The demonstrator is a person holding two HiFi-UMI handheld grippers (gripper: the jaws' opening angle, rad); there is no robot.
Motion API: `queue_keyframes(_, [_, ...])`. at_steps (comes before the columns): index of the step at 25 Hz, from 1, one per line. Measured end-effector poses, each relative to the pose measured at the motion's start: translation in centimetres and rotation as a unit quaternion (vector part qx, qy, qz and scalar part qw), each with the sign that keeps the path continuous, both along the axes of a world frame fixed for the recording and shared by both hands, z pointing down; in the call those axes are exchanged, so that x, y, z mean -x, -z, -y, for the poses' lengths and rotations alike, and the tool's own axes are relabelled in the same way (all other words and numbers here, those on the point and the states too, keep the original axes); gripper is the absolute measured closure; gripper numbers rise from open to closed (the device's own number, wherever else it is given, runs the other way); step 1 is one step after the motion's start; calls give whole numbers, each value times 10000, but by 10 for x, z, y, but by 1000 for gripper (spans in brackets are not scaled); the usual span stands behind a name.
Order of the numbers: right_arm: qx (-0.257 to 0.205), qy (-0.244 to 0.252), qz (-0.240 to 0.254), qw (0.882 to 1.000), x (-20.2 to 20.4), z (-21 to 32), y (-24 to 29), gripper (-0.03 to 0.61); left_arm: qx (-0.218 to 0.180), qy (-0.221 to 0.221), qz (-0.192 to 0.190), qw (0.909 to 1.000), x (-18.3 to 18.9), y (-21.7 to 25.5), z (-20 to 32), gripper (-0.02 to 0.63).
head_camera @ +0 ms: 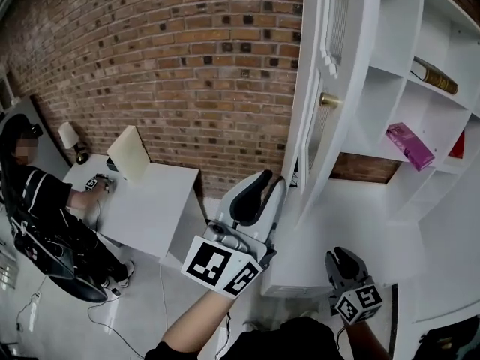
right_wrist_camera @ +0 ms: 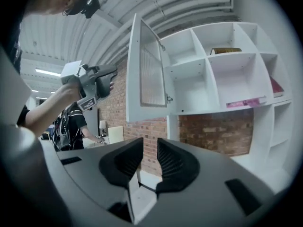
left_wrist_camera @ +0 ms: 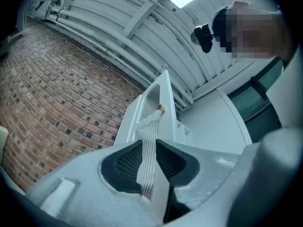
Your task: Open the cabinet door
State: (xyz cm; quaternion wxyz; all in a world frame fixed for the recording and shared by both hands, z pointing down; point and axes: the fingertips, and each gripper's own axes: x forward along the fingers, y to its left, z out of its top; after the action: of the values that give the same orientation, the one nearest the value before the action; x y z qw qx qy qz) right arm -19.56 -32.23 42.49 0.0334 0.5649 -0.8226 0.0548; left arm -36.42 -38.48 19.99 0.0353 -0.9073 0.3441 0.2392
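Note:
The white cabinet door (head_camera: pixel 324 58) with a ribbed glass panel stands swung wide out from the shelf unit, and its brass knob (head_camera: pixel 328 100) faces right. My left gripper (head_camera: pixel 259 195) hangs below the door's lower edge and touches nothing. Its jaws stand a narrow gap apart and hold nothing. In the left gripper view the door (left_wrist_camera: pixel 152 109) and knob (left_wrist_camera: pixel 161 109) rise far beyond the left gripper (left_wrist_camera: pixel 149 161). My right gripper (head_camera: pixel 342 264) is low at the right, jaws slightly apart and bare. The right gripper view shows the right gripper (right_wrist_camera: pixel 147 162), the door (right_wrist_camera: pixel 144 74) and my left gripper (right_wrist_camera: pixel 105 77) held up.
The open white shelves (head_camera: pixel 390 73) hold a brown book (head_camera: pixel 433 75), a pink packet (head_camera: pixel 409 145) and something red (head_camera: pixel 458 145). A brick wall (head_camera: pixel 165 58) lies behind. At the left a person (head_camera: pixel 37 201) sits at a white desk (head_camera: pixel 154 208) with a lamp (head_camera: pixel 70 137).

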Motion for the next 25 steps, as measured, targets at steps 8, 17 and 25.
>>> queue_keyframes(8, [401,-668,-105,9969,-65,-28,-30,500,743,-142,472,9960,37,-132,-29,558])
queue_keyframes(17, [413,-945,-66,9946,-85,-46,-34,500,2033,-324,500,9773,33,-245,-67,594])
queue_keyframes(25, [326,-659,116,9972,-141,-74,-34,500,2412,-91,630,9684,-30,-269,-111,595])
